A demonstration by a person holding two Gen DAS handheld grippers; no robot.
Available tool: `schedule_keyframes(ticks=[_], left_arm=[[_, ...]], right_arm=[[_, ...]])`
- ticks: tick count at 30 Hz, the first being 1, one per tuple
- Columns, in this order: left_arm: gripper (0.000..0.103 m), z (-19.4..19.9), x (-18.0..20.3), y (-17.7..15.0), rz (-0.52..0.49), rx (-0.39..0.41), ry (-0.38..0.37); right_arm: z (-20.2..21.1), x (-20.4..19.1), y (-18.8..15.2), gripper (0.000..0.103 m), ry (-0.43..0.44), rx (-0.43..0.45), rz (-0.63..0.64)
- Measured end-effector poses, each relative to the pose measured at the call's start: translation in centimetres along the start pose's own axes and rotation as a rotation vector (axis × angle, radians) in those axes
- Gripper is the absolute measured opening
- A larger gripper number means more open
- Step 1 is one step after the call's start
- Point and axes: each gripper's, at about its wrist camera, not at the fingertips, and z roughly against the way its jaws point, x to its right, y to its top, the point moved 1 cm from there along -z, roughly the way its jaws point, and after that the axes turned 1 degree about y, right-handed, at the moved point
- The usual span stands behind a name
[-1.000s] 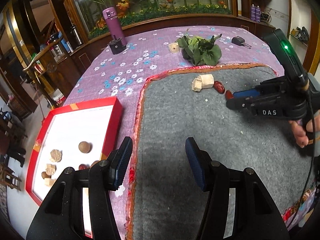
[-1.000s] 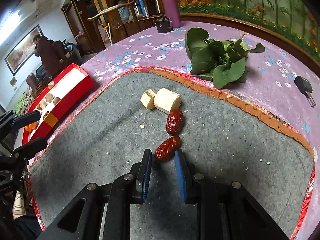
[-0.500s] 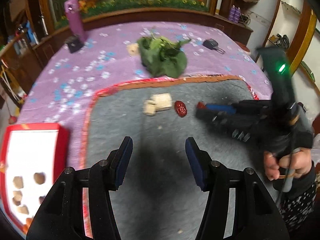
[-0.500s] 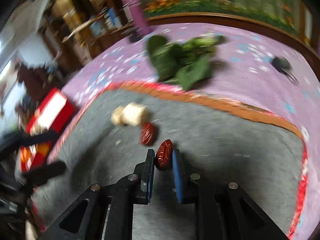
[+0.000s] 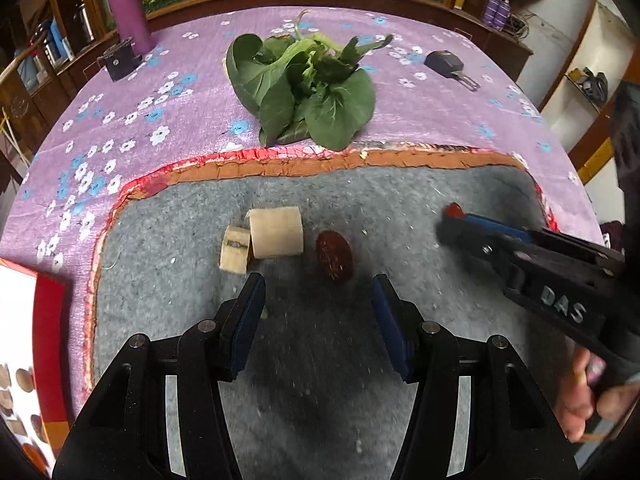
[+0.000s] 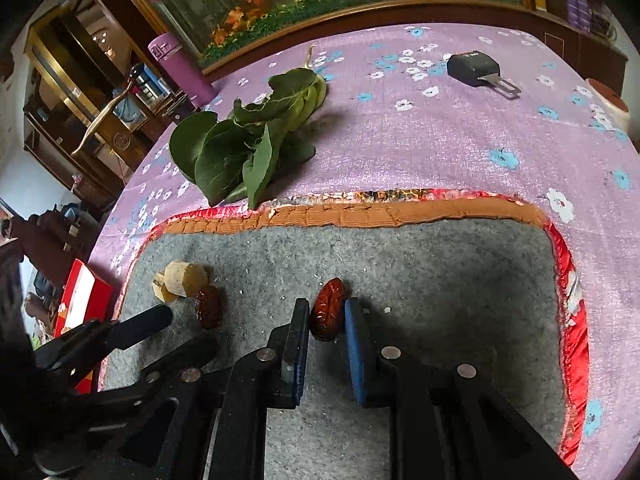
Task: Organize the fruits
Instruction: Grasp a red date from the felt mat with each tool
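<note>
My right gripper (image 6: 326,314) is shut on a red date (image 6: 328,314) and holds it over the grey mat (image 6: 440,280); it also shows in the left wrist view (image 5: 456,220) at the right. My left gripper (image 5: 318,300) is open and empty, just short of a second red date (image 5: 334,254) lying on the mat; that date also shows in the right wrist view (image 6: 208,306). Two pale cut pieces (image 5: 274,232) lie left of that date. A red tray (image 5: 48,344) holding several fruit pieces is at the left edge.
A bunch of green leaves (image 5: 304,92) lies on the purple flowered cloth (image 5: 160,120) beyond the mat. A purple bottle (image 5: 128,4), a small black box (image 5: 120,62) and a black car key (image 5: 448,64) stand farther back. The table's edge curves round behind.
My left gripper has swung right from the red tray to the date and pale pieces. My right gripper has shut on the other date and carried it rightwards, away from them.
</note>
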Motion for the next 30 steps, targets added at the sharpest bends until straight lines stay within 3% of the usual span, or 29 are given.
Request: schedule_keyframes(ticks=[10,13,20,26,30], left_arm=[[0.050,-1.3,0.8,0.6,-0.035,0.025,0.019],[0.036,-1.2,0.8,0.6,-0.034,0.037,0.009],[0.017,-1.3,1.9,0.8,-0.087,0.060,0.001],[0.016,-1.0,1.8,0.4,-0.102,0.075,-0.015],[0.016,0.3,1.4,-0.8,-0.094,0.100,-0.033]], right_arm=[[-0.6,-0.1,0.1,0.018,-0.011,-0.007,0.011],[-0.6,-0.3,0.1,0.018,-0.018,-0.007,0.017],[-0.7,-0.3,0.2,0.018,-0.020,-0.004,0.019],[-0.6,-0.4,0.0,0.018,-0.023,0.002,0.025],[0.1,-0.5,0.1,0.018,0.031,0.026,0.009]])
